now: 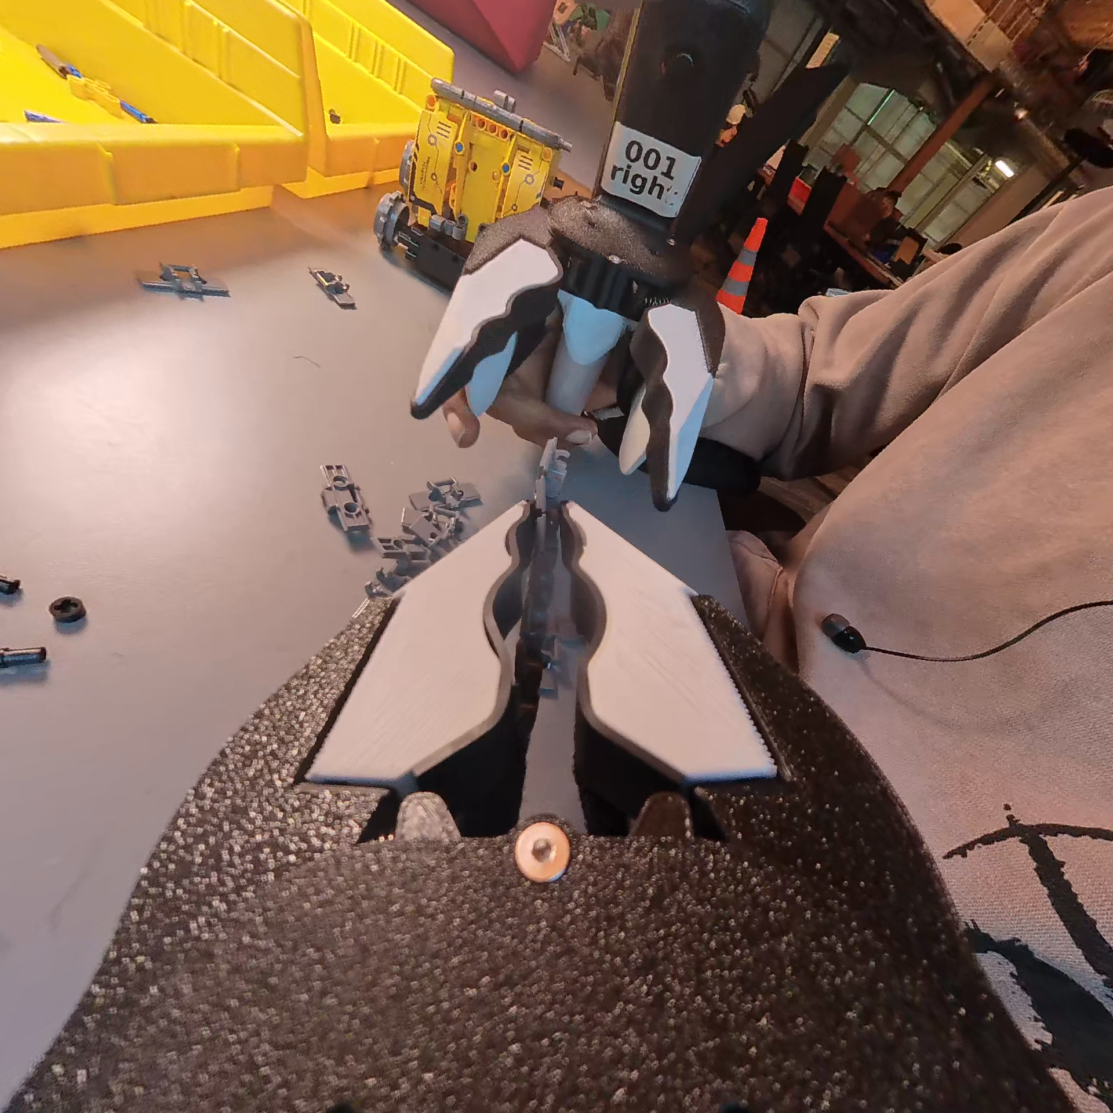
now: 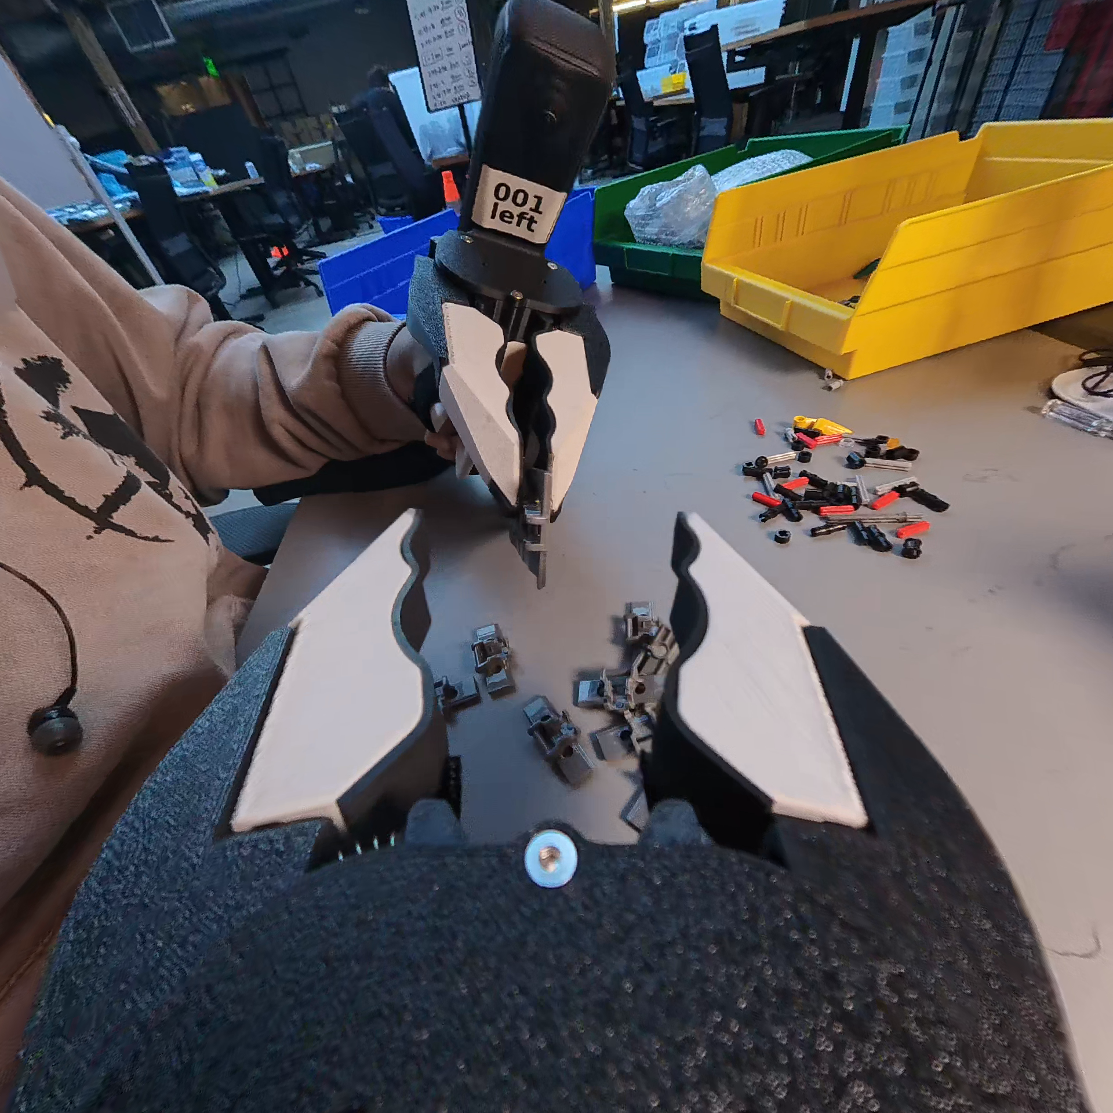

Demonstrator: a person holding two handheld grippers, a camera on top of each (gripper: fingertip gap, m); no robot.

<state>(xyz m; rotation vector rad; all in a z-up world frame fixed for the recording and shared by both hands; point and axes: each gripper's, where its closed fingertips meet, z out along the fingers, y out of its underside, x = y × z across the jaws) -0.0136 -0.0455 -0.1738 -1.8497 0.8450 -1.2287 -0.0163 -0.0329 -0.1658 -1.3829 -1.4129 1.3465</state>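
Left wrist view: left gripper [image 1: 547, 512] is clamped on a strip of grey track links [image 1: 549, 476], its end projecting at 12 o'clock. The right gripper [image 1: 551, 448] hangs beyond, jaws spread. Loose grey links [image 1: 421, 530] lie at 10 o'clock on the grey table [image 1: 180, 421].

Right wrist view: right gripper [image 2: 545, 518] stands wide apart, empty, above scattered links [image 2: 557, 738]. A yellow bin [image 2: 903, 271] sits at 2 o'clock, with small red and black pins [image 2: 843, 488] nearer.

left tongs [image 1: 547, 512] clamped, right tongs [image 2: 545, 518] spread
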